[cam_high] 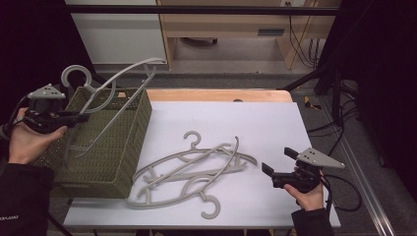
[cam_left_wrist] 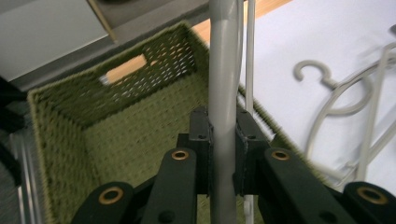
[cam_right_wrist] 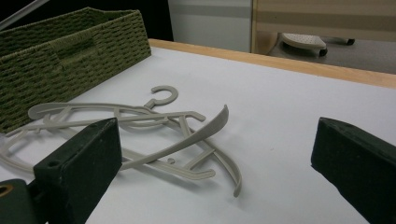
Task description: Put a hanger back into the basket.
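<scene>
The left gripper (cam_high: 81,117) was clamped on a grey hanger (cam_high: 115,83), its jaws pressed against a straight bar of it. In the left gripper view that bar (cam_left_wrist: 223,93) ran upright between the two pads, rising out of the top of the picture and dropping below the jaws. From the high view the hanger stood tilted up and away from the gripper — its hook (cam_high: 76,73) just above and behind the gripper's grey plate, its long arm reaching up and to the right past the far rim of the green basket (cam_high: 125,162). The hanger's lower end sat down inside the basket, under and just beyond the gripper. The basket itself lay right below the left gripper, which hung over its left edge.

The right gripper (cam_high: 278,162) had its jaws wide apart and held nothing. It hovered low over the white table (cam_high: 275,118), well apart from the left one. Ahead of its jaws and a little to their left lay a loose pile of hangers (cam_right_wrist: 154,126) — several grey ones crossed over each other flat on the table, near but not touching the jaws. Beyond that pile, farther off to the left, stood the basket (cam_right_wrist: 70,51).
</scene>
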`<action>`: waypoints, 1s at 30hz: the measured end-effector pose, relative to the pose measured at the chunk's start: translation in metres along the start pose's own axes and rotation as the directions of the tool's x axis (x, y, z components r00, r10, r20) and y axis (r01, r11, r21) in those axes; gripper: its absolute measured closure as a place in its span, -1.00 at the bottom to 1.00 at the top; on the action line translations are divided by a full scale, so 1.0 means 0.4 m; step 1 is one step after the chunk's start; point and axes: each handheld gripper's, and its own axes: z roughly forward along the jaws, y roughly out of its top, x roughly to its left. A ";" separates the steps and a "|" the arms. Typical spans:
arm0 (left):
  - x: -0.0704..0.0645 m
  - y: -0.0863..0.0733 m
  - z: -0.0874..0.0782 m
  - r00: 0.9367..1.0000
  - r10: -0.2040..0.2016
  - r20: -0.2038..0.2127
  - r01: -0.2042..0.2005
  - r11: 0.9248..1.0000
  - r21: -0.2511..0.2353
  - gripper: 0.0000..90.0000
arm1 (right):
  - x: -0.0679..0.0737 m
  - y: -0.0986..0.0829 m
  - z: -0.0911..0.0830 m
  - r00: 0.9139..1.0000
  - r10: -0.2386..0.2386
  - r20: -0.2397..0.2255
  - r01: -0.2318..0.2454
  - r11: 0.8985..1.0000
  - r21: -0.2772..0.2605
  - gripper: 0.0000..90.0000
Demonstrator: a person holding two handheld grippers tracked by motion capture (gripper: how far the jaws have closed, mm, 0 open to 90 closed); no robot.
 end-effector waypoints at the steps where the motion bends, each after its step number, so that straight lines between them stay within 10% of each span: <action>1: 0.008 -0.015 0.005 1.000 -0.004 -0.004 0.004 1.000 0.002 0.77 | 0.000 -0.001 0.001 1.000 0.002 0.000 -0.002 1.000 0.001 -0.95; 30: 0.105 -0.154 0.044 0.997 -0.024 -0.074 0.035 0.988 0.153 0.77 | 0.004 -0.005 0.012 1.000 -0.003 0.002 0.003 1.000 0.014 -0.96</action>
